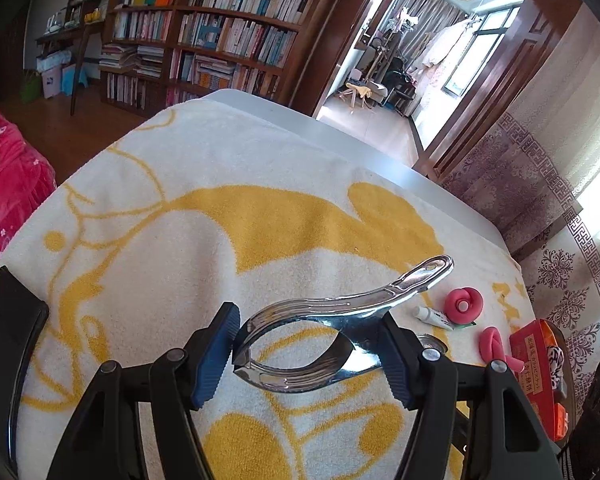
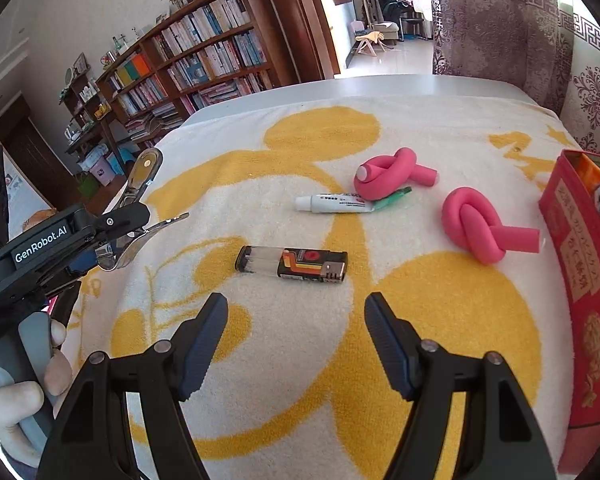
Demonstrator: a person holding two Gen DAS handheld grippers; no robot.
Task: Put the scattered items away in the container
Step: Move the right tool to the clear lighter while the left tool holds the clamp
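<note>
L claw point(image 1: 306, 354) pinches a shiny metal clip point(image 1: 332, 320), held above the towel point(image 1: 180, 168)-covered tabletop point(image 2: 400, 82). R claw point(image 2: 296, 344) spread, nothing between pads, bare towel beneath. Just ahead: lighter point(image 2: 292, 263), small tube point(image 2: 332, 203), two pink knotted foam rollers point(image 2: 480, 228). Red box point(image 2: 580, 264) stands at the tabletop's right edge.
</note>
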